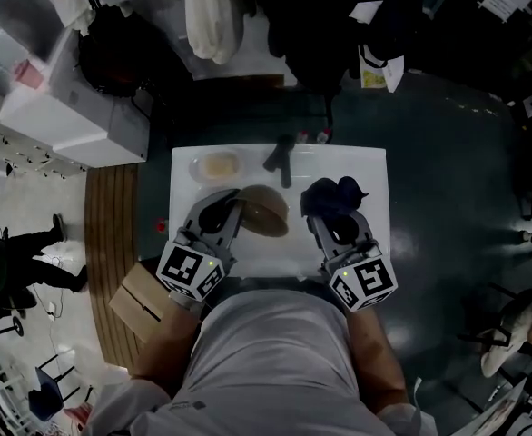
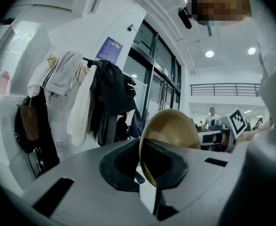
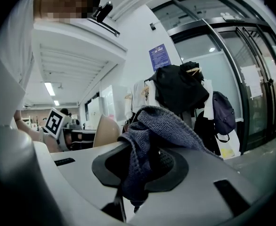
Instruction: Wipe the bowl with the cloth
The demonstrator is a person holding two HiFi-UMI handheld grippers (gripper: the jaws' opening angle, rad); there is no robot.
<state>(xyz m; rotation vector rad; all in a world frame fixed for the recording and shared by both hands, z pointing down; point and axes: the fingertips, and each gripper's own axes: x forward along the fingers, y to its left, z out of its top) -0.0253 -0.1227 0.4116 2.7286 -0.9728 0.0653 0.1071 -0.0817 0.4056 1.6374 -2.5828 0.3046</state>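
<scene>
A tan bowl [image 1: 266, 211] is held up on edge over the white table [image 1: 375, 166], with my left gripper [image 1: 232, 214] shut on its rim. In the left gripper view the bowl [image 2: 168, 135] stands between the jaws, its hollow side facing left. My right gripper [image 1: 325, 218] is shut on a dark blue knitted cloth [image 1: 331, 195], bunched above the jaws. The cloth [image 3: 150, 135] drapes over the jaws in the right gripper view, where the bowl [image 3: 106, 132] shows at left. Bowl and cloth are a short way apart.
On the table's far side lie a clear dish [image 1: 217, 166] with something pale in it and a dark tool [image 1: 280, 157]. A cardboard box [image 1: 139, 300] sits on the floor at left. Coats and bags [image 1: 207, 12] hang beyond the table.
</scene>
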